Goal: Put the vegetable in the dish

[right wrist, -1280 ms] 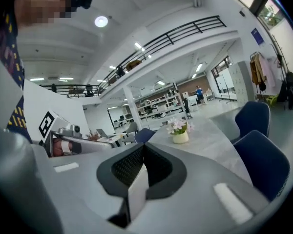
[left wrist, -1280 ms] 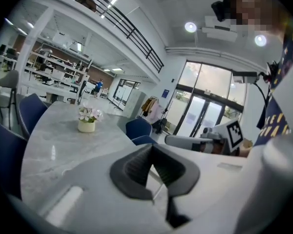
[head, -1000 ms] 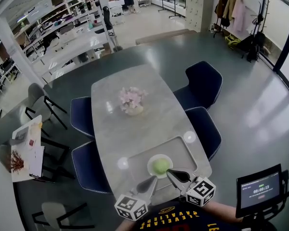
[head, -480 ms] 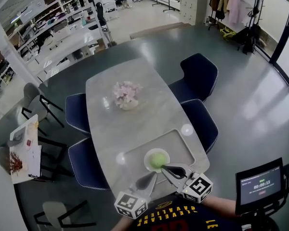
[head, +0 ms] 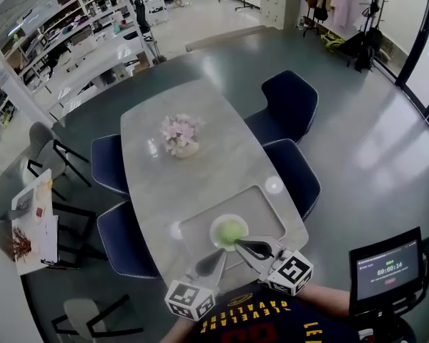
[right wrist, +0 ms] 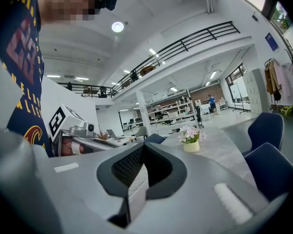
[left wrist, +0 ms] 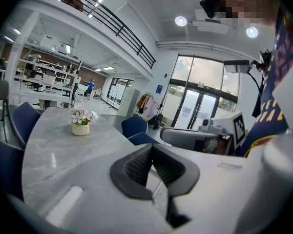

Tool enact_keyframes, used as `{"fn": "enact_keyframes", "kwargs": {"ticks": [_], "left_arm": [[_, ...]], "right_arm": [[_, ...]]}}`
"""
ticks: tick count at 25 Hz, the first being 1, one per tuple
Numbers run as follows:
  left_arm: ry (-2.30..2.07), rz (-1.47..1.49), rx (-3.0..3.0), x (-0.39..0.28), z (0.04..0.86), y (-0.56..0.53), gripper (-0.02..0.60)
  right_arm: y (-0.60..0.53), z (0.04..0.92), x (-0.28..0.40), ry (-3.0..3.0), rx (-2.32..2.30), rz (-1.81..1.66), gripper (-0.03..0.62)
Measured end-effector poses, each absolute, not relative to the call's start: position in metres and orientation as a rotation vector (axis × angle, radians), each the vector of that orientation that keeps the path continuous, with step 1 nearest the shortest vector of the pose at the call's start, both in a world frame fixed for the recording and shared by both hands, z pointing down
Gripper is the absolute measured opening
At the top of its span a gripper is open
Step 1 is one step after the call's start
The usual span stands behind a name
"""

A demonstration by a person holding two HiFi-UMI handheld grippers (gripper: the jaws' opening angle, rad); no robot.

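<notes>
A long grey marble-look bench (head: 200, 163) with rounded corners fills the middle of the head view, running from 6 o'clock up toward 12. Dark-blue padded chairs (head: 292, 171) stand along both long sides, two at the 3 o'clock side and two at the 9 o'clock side. On the near end of the bench lies a grey rectangular mat (head: 261, 206).

The left tool (head: 216, 257), grey with dark ribbed pads, hangs over the mat's near edge at 6 o'clock; its own view shows the pads pressed together with nothing between them. The right tool (head: 242, 245) reaches in from 5 o'clock, its tip just beside the near rim of the dish; its pads are likewise closed and empty.

A cream pot of pink flowers (head: 179, 136) stands toward the far half of the bench, at 11 o'clock from the mat and well apart from it.

The round white dish (head: 214, 233) sits on the mat's 9 o'clock half. The round pale-green vegetable (head: 231, 229) lies inside the dish, at its centre.
</notes>
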State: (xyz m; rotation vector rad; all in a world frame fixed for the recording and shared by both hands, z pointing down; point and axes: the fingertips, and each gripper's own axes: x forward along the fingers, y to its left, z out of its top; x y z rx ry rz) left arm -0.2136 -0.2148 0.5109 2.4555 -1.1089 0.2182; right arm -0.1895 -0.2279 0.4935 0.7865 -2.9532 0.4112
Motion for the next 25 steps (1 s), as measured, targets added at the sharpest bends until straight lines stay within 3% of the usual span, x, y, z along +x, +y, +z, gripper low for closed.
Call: {"fn": "enact_keyframes", "kwargs": {"ticks": [25], "left_arm": [[-1.129,0.233,2.426,-0.212,0.515,-0.212,0.0]], "right_arm": [[-0.225,0.496,-0.184,-2.939,0.785,0.442,0.005]]}}
